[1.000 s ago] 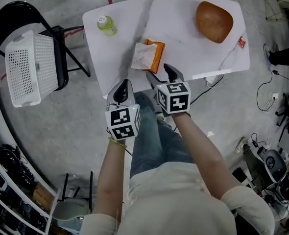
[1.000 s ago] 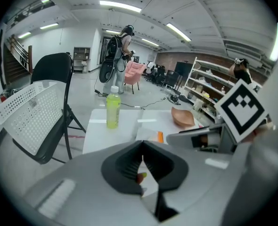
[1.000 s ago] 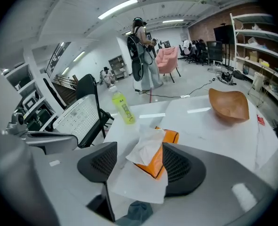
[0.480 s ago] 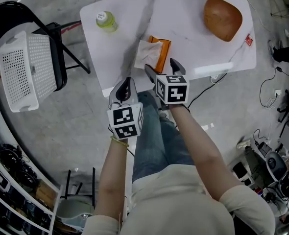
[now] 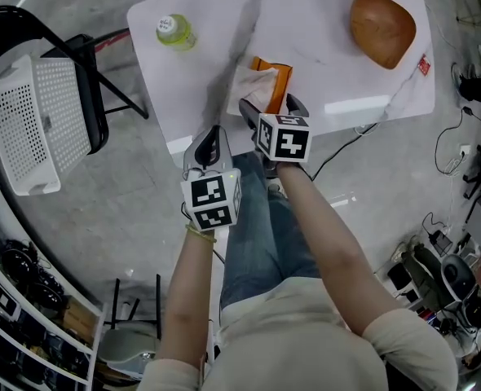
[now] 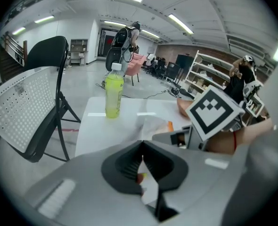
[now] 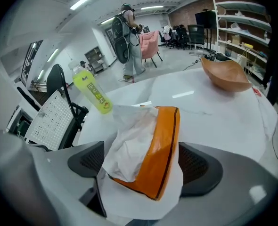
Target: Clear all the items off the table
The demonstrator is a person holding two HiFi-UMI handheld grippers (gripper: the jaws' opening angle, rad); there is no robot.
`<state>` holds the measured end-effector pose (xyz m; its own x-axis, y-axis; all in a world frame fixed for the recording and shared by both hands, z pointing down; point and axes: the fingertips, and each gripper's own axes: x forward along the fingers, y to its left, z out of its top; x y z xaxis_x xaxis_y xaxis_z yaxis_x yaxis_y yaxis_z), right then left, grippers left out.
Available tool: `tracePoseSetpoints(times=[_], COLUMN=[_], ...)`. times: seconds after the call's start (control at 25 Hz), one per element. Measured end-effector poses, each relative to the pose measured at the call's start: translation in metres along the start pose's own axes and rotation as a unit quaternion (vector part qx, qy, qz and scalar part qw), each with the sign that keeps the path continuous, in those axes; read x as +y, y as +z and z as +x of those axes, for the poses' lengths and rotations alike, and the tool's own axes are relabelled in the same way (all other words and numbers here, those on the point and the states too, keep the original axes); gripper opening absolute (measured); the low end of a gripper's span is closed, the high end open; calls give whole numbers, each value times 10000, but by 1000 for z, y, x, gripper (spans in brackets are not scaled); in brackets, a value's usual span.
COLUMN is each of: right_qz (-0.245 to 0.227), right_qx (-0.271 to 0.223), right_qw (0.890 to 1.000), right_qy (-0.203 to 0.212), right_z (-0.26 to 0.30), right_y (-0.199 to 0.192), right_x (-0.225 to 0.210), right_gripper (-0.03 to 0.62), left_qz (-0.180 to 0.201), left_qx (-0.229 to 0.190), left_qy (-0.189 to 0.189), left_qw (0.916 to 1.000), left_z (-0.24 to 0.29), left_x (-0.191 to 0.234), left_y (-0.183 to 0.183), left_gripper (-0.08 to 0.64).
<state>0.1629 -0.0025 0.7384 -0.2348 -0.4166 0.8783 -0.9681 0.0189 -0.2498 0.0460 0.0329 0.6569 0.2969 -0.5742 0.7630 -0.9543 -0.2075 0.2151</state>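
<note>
The right gripper [image 5: 268, 103] holds its jaws spread wide, having just been opening. The orange tissue pack [image 7: 160, 149] sits between them, and the pads are not pressing it. The pack lies on the white table [image 5: 330, 47] close to its front edge, with a white tissue bunched out of its top. The left gripper [image 5: 209, 137], jaws closed together on nothing, hangs at the table's front edge toward its left half. A yellow-green bottle [image 5: 175, 32] stands near the table's far left corner, and a brown bowl [image 5: 381, 27] lies at its far right. Off the table's left side, a white basket [image 5: 37, 120] rests on a black chair [image 5: 94, 104].
</note>
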Motion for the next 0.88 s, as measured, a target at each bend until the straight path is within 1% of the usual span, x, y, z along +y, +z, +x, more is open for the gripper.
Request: tracePoseSetpoints(times=[0.16,0.48,0.88], right_qz=[140,137,231], right_qx=[99,293,468], right_qw=[9998,9993,9983], right_qy=[-48,-205,-272], right_z=[12,34,50], right_y=[-3,-6,-11], right_x=[-4,-10,-15], right_gripper=[482,486,486], left_qz=[-14,-57,-71], left_qx=[50,135,233], left_qy=[2,46,-5], left_qw=[10000,9999,9997], left_z=[10,27,32], left_x=[5,17,16], left_y=[0,-1,-6], left_gripper=[9,9,9])
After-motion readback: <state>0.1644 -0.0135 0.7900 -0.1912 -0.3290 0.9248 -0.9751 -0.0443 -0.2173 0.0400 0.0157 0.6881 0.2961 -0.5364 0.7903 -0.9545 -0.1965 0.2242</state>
